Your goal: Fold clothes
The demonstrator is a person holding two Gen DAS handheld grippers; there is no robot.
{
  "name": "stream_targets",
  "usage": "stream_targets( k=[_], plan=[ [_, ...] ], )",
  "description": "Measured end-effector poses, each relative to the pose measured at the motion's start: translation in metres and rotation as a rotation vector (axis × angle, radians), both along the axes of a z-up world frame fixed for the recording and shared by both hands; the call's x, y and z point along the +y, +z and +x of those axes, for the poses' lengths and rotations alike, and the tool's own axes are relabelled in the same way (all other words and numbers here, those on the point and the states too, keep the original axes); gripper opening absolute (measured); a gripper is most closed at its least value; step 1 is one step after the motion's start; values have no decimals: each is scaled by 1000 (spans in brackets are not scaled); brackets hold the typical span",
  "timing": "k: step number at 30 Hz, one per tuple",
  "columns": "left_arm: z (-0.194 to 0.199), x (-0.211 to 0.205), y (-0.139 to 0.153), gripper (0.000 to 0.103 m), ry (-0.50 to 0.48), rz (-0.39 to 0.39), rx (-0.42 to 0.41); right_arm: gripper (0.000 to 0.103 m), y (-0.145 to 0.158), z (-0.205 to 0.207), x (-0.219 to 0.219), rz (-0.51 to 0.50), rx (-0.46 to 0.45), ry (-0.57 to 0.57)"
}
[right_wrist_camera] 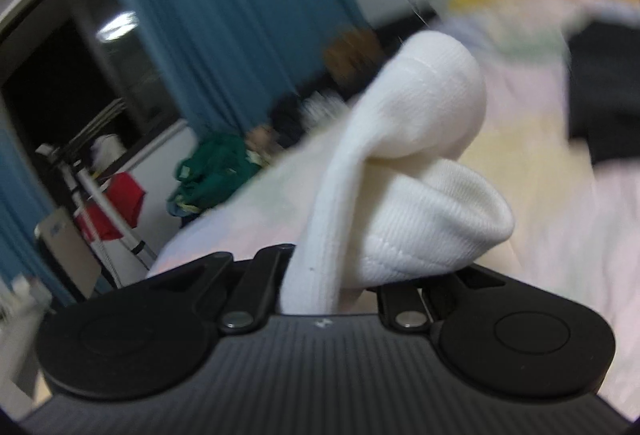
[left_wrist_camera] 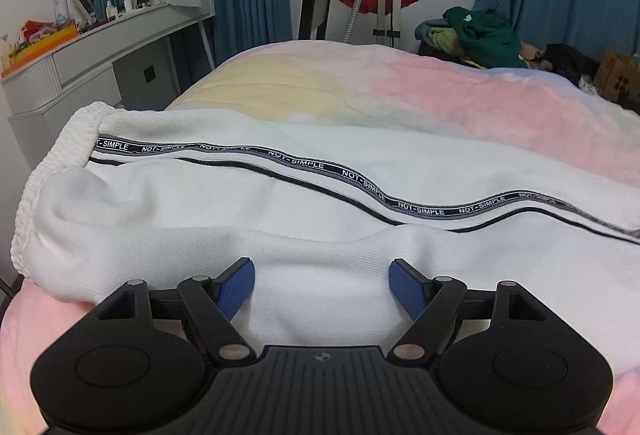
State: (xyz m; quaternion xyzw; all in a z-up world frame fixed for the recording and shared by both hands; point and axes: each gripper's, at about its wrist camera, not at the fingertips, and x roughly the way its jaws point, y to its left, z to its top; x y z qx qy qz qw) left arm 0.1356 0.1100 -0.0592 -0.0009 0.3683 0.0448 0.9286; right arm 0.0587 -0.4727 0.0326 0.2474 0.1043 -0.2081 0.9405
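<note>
Left wrist: trousers' (left_wrist_camera: 280, 219) "NOT-SIMPLE" tape (left_wrist_camera: 360, 181)

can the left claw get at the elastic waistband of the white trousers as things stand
Probably yes. The left claw hangs open and empty over the white trousers, and the waistband lies exposed at the bed's edge to its left, with nothing lying across it. It would only need to shift sideways.

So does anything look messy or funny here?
A bit. The white trousers lie rumpled on the bed, not flat, and a heap of green clothes sits past its far edge. The right gripper pinches bunched white ribbed fabric.
</note>
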Motion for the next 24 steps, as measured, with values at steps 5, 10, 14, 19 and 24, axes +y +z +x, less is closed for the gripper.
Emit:
stream_targets(
  k=[5,10,14,19,24],
  plan=[
    [-9,3,13,76,-14,-36,-27,14,55,14,95,-349,-60,161],
    [-16,12,30,77,-1,-76,-73,14,64,17,209,-622,-65,366],
    [-24,24,38,77,28,-124,-102,14,16,21,287,-719,29,562],
    [-24,32,40,77,41,-175,-99,14,-87,19,352,-807,304,800],
    [-24,34,42,77,43,-213,-124,15,-88,14,359,-831,309,761]
  ],
)
